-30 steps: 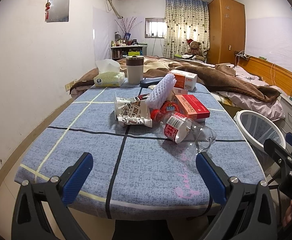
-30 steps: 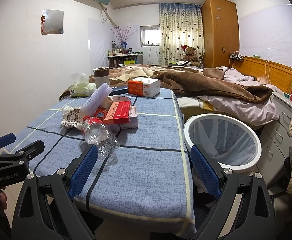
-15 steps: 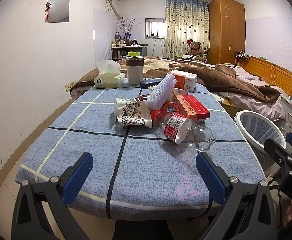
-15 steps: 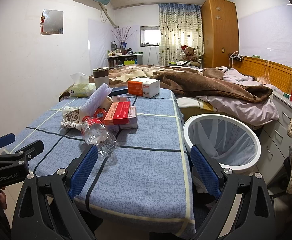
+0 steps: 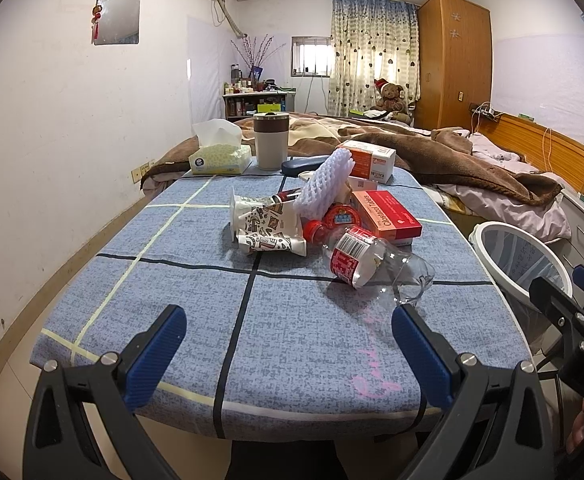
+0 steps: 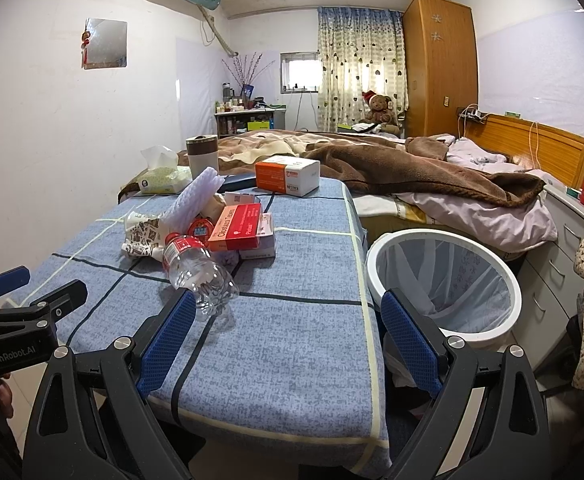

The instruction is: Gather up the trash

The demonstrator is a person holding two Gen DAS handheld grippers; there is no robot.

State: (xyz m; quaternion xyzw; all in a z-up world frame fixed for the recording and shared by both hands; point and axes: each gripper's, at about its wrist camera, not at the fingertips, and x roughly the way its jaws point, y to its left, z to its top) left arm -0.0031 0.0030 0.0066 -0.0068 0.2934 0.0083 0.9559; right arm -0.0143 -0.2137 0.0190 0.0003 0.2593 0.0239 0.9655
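Note:
A pile of trash lies mid-table: a clear plastic bottle (image 5: 366,261) (image 6: 195,266) with a red label on its side, a crumpled patterned paper bag (image 5: 265,228) (image 6: 141,236), white foam netting (image 5: 326,184) (image 6: 197,192), a red box (image 5: 386,214) (image 6: 237,226) and a red lid (image 5: 342,218). A white bin (image 5: 522,258) (image 6: 444,280) with a clear liner stands right of the table. My left gripper (image 5: 287,350) is open and empty above the table's near edge. My right gripper (image 6: 287,338) is open and empty, near the table's front right corner beside the bin.
The blue checked tablecloth (image 5: 195,292) covers the table. At its far end stand a tissue box (image 5: 219,158), a beige tumbler (image 5: 271,146) and an orange-white box (image 5: 372,160) (image 6: 287,176). A bed with a brown blanket (image 6: 412,168) lies behind. Drawers (image 6: 560,276) are at right.

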